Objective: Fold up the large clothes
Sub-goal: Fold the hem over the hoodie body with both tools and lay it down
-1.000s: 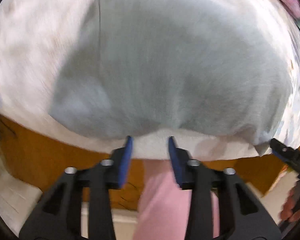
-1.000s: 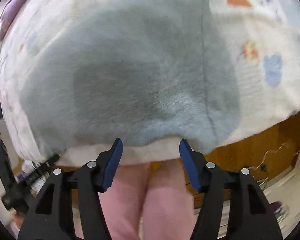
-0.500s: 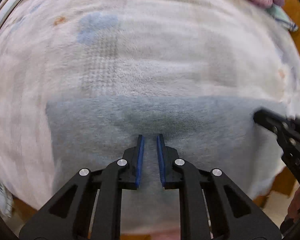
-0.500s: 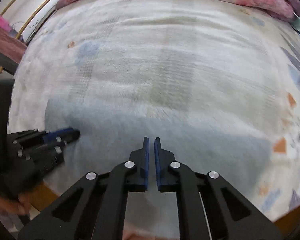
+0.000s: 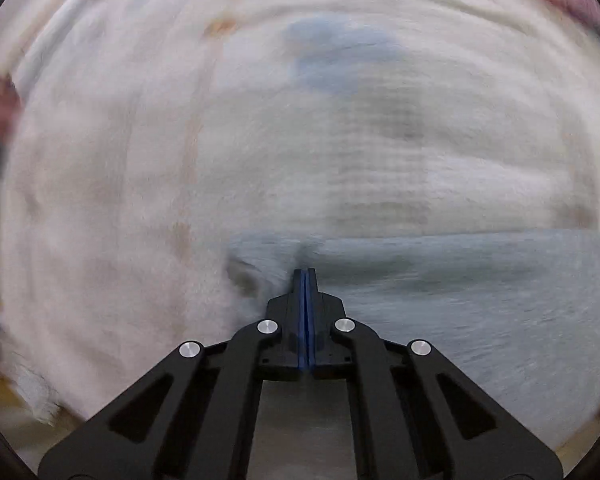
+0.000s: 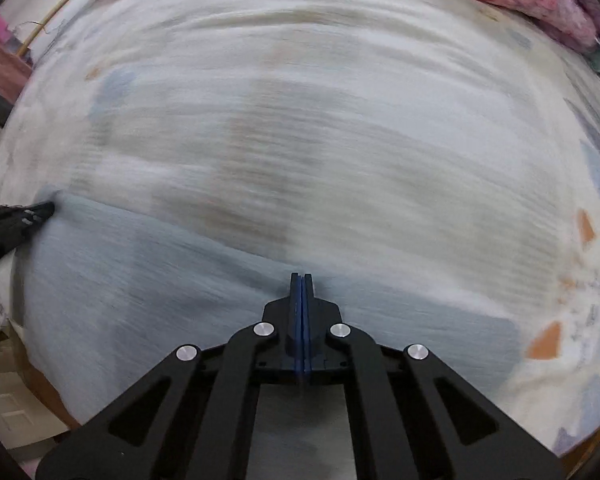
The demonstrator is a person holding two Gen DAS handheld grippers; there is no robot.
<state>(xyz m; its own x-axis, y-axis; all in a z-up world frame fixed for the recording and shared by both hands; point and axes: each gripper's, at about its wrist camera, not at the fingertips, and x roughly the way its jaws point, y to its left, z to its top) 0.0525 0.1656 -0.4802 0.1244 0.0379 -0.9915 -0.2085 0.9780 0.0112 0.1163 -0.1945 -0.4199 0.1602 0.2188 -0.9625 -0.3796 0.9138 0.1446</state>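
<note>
Grey-blue garment [image 6: 148,280] lies spread on the bed [image 6: 340,100], near the bed's front edge, over a pale fleecy blanket [image 5: 120,200] with faint coloured shapes. Its far edge runs as a straight line across both views, so I judge that it is already folded once or laid flat.

Left hand-held gripper [image 5: 305,276] is clenched at the far left corner of the garment, where the cloth puckers around the tips. The blue pads [image 5: 300,312] meet with almost no gap, and its jaws have just been closing. Whether a thin layer of cloth is pinched between them, I cannot tell, because the picture is blurred. Right hand-held gripper [image 6: 301,280] is also clenched, its jaws having just been closing too, with the tips at the same far edge more to the right. Here also I cannot tell if cloth is caught.

The garment looks soft, light and limp, probably knit cotton. It will sag and crease when lifted and should not slip much. Best hold is at the corners or edge, both sides together, so the fold stays straight.
</note>
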